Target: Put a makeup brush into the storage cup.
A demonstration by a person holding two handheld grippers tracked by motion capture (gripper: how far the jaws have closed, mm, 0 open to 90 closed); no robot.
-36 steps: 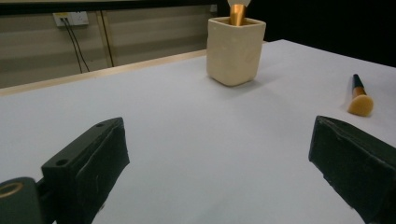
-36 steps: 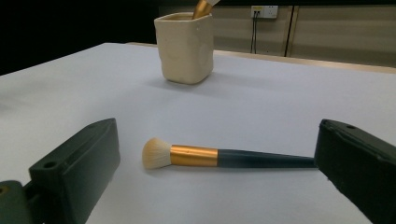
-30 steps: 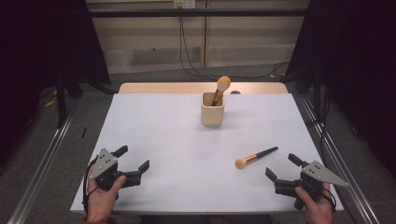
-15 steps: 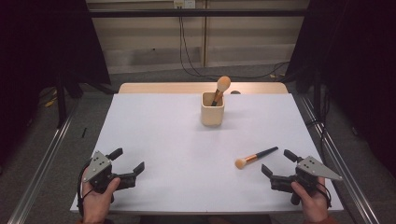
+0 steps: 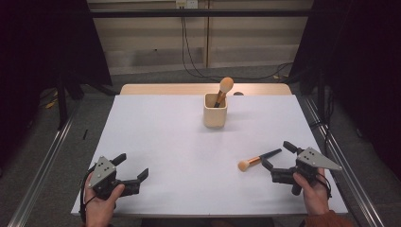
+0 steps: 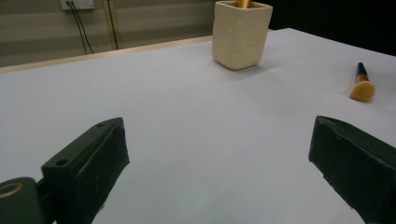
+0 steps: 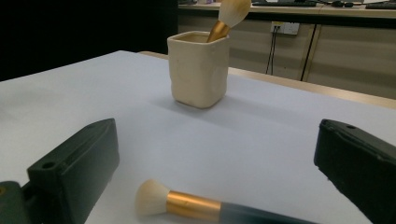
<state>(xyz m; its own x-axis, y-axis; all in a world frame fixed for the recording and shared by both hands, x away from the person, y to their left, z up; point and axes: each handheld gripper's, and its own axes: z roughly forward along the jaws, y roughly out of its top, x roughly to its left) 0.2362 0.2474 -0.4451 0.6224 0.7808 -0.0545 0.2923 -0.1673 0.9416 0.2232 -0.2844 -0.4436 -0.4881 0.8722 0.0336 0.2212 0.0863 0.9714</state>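
The cup stands far back on the table, holding 1 brush. Another brush lies nearer, to its right, just before the right gripper.

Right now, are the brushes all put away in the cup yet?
Half done, it looks like. One brush already stands in the cup. The other brush lies flat on the table, just ahead of the open right gripper, which holds nothing. The left gripper is open and empty too. Left to do: likely grab that brush and drop it in the cup.
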